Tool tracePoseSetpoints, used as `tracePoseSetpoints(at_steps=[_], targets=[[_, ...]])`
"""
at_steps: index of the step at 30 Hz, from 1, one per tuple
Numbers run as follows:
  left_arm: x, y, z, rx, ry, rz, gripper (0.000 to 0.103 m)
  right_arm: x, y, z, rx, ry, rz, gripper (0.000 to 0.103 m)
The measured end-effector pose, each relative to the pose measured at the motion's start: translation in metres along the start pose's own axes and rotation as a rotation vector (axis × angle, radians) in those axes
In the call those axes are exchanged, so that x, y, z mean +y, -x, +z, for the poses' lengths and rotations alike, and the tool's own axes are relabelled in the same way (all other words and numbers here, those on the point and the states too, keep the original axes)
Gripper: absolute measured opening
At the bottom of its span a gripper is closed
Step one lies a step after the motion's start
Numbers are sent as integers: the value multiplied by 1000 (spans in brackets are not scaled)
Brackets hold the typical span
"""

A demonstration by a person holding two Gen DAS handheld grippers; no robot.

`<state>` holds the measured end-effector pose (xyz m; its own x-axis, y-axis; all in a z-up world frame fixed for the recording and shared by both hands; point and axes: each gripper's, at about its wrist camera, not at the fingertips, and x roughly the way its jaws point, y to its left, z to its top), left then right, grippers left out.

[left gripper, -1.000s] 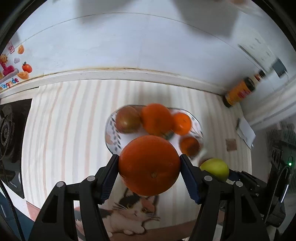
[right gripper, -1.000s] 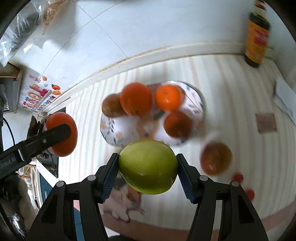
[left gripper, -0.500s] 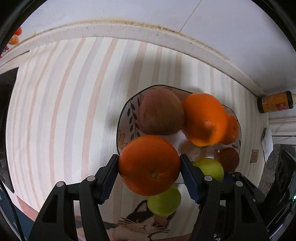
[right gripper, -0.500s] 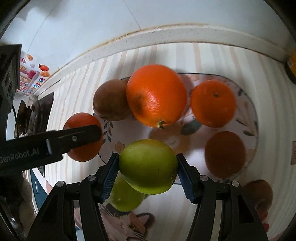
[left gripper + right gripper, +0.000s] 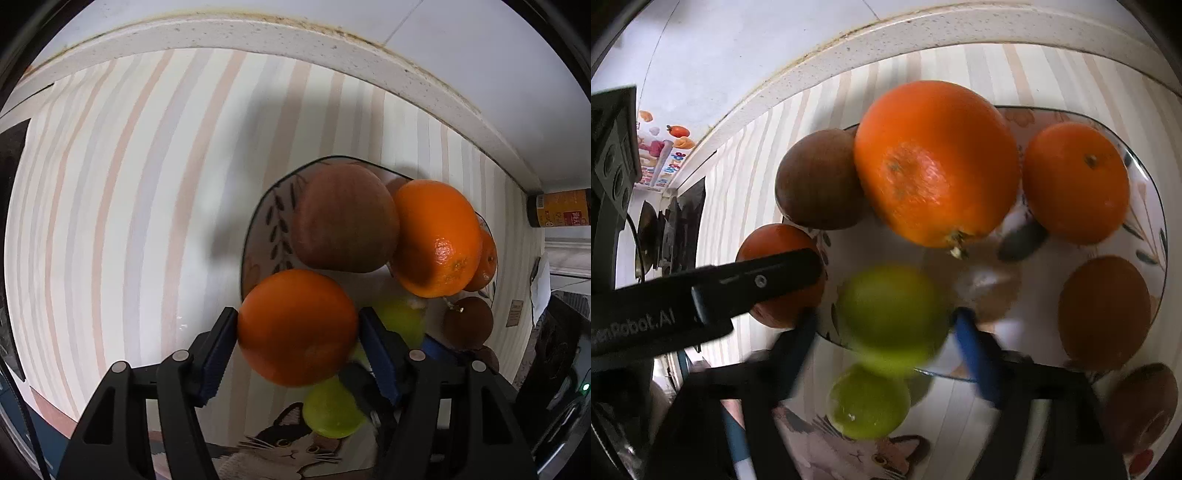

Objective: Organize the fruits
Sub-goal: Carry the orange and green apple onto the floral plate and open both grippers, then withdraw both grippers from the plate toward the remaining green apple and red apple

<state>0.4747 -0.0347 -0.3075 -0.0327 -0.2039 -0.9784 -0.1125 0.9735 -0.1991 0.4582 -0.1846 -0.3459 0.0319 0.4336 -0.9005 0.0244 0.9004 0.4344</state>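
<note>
My left gripper (image 5: pixel 297 326) is shut on an orange (image 5: pixel 297 326) at the near left rim of the patterned plate (image 5: pixel 258 236). It also shows in the right wrist view (image 5: pixel 775 273). My right gripper (image 5: pixel 886 325) is blurred; its jaws stand slightly apart from the green apple (image 5: pixel 892 314) over the plate's near rim (image 5: pixel 1156 229). On the plate lie a large orange (image 5: pixel 934 162), a brown fruit (image 5: pixel 816 181), a small orange (image 5: pixel 1075 181) and a dark orange fruit (image 5: pixel 1104 310). A second green apple (image 5: pixel 868 400) lies on the mat in front.
The striped mat (image 5: pixel 110 206) with a cat picture (image 5: pixel 291 450) covers the counter. A brown bottle (image 5: pixel 557 206) stands at the far right by the wall. Another brown fruit (image 5: pixel 1141 398) lies right of the plate. A stove (image 5: pixel 665 236) is at the left.
Both grippers have moved closer to the plate. The right gripper's jaws have spread and the green apple now looks blurred and loose between them.
</note>
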Motion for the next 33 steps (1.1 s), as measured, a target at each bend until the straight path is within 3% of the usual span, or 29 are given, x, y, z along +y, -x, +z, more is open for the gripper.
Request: tracePoseSetpoints(at_steps=[2,7,18,33], targets=[[1,6,-2,-18,-4,-12,86,1,5,-2,-12,-5,6,96],[-4,23,-6,-68,-41,28,87,7,26,-10,-38,5,-57,96],[-5,78,-47,-278,-84,159,87,-3,98,-37,-175,-8,-338,96],[-31,137,-120,-450,-167,147,87,9,182,-95,-336,-1,-376,96]])
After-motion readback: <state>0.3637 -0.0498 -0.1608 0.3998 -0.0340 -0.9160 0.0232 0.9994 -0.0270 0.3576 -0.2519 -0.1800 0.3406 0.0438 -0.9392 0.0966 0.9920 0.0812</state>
